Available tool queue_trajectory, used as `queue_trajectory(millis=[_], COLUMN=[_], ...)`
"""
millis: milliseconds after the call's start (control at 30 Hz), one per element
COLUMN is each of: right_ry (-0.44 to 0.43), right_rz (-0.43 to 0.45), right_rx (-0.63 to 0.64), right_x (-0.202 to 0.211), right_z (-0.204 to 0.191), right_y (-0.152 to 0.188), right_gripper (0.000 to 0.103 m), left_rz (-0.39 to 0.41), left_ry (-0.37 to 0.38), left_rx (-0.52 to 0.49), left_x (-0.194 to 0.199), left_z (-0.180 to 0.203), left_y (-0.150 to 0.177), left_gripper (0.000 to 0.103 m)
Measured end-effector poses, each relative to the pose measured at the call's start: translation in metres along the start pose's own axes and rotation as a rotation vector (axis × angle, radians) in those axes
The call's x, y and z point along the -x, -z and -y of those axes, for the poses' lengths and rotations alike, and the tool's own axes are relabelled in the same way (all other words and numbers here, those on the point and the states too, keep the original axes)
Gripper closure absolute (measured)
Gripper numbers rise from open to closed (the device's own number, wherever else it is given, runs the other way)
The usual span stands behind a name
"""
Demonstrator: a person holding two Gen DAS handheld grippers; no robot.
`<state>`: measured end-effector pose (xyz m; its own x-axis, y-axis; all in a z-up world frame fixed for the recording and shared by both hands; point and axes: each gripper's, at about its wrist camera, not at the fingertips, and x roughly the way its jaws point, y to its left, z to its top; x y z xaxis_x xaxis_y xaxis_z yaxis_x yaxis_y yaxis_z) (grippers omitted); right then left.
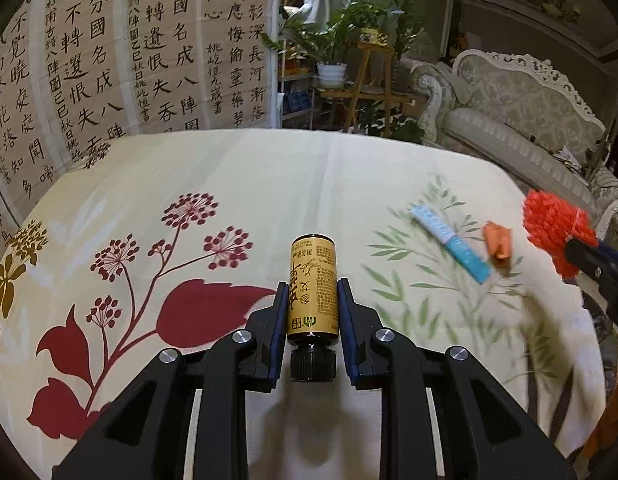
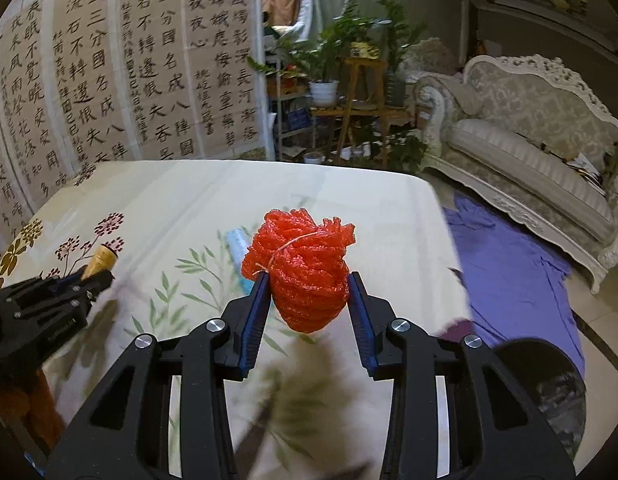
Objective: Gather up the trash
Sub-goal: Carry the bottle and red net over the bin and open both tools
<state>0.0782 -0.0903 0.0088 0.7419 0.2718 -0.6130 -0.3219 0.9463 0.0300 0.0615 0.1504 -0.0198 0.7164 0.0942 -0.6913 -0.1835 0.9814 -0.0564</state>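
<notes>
My left gripper (image 1: 312, 288) is shut on a small brown bottle with a gold label (image 1: 313, 288), cap toward the camera, held above the floral tablecloth (image 1: 229, 184). My right gripper (image 2: 307, 278) is shut on a red mesh net ball (image 2: 299, 272), held above the cloth. The net ball (image 1: 555, 226) and right gripper also show at the right edge of the left wrist view. The bottle (image 2: 103, 258) and left gripper (image 2: 89, 280) show at the left of the right wrist view. A blue-and-white wrapper (image 1: 451, 242) and an orange scrap (image 1: 498, 244) lie on the cloth.
Calligraphy sheets (image 1: 109, 60) hang behind the table. Potted plants on a wooden stand (image 1: 369, 68) and an ornate sofa (image 2: 529, 128) stand beyond. A purple cloth (image 2: 513, 272) lies on the floor right of the table. A dark round bin (image 2: 549, 384) sits low right.
</notes>
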Motion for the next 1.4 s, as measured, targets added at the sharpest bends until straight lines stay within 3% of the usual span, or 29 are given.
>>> queue_trajectory(millis=[300,667,933,1400], right_ry=[0.139,0.288,0.335,0.338], right_rz=[0.015,0.001,0.005,-0.007], right_rx=[-0.089,-0.205,-0.235,-0.295], right_x=[0.047,0.077,0.085,0.084], right_z=[0.064,0.137,0.167,0.205], right_y=[0.041,0.088,0.108,0.126], right_gripper=[0.065,0.065,0.065,0.062], left_rz=[0.055,0.071,0.064,0.035], left_ry=[0.093,0.256,0.336,0.366], left_rx=[-0.066,-0.209,-0.301,-0.409], left_x=[0.026,0.042,0.04,0.028], left_z=[0.053,0.161,0.23,0.296], left_y=[0.005,0.021,0.034,0.051], left_gripper=[0.078,0.078,0.078,0.078])
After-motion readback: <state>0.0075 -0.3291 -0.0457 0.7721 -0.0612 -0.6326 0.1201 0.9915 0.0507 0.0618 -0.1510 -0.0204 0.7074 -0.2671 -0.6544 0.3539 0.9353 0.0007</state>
